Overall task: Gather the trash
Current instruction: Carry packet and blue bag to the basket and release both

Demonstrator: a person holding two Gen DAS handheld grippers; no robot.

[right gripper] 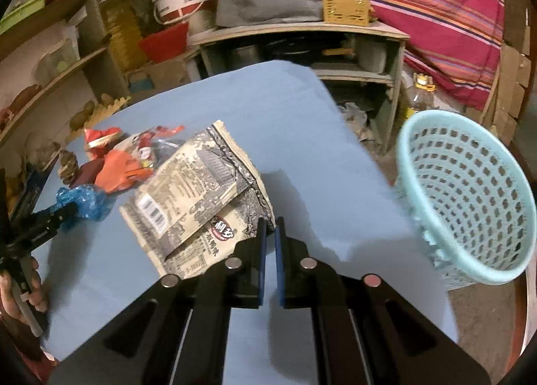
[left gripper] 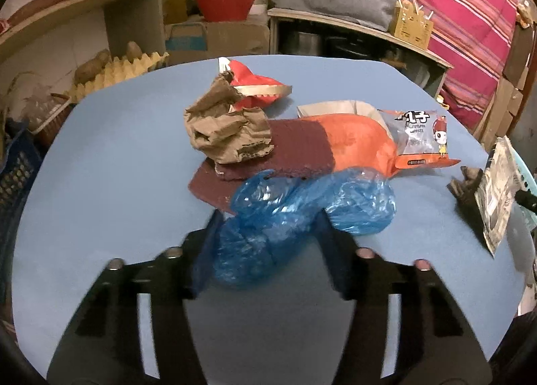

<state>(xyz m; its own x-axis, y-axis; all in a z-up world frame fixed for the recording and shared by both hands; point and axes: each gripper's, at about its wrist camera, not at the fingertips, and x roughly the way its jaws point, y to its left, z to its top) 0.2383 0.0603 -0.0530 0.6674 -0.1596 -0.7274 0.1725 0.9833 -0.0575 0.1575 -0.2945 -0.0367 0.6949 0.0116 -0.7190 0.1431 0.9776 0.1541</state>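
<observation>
Trash sat in one pile on the blue counter [left gripper: 117,156], and both grabs were set up around the teal mesh basket [right gripper: 470,203], which stood off the counter's edge, well away from the pile, so each piece had to travel. Right hand-held gripper [right gripper: 270,227] was pinched nearly shut on a corner of the grey-printed snack bag [right gripper: 194,190]; thin foil needs almost no gap, and an edge grip lets the bag hang free for a drop, my read. That bag was between pile and basket, closer to the basket than anything else. Left hand-held gripper [left gripper: 268,230] straddled the crumpled blue plastic [left gripper: 295,213], the pile's piece farthest from the basket side; jaws were narrowed against its bulk, pads apparently pressing the film, though motion blur made firm contact hard to confirm. Crumpled brown paper [left gripper: 228,136], red wrapper [left gripper: 255,83], maroon-orange cardboard [left gripper: 312,146] and orange snack packet [left gripper: 419,136] lay untouched, farther from the basket than the snack bag. Soft film could slip out, likely.
</observation>
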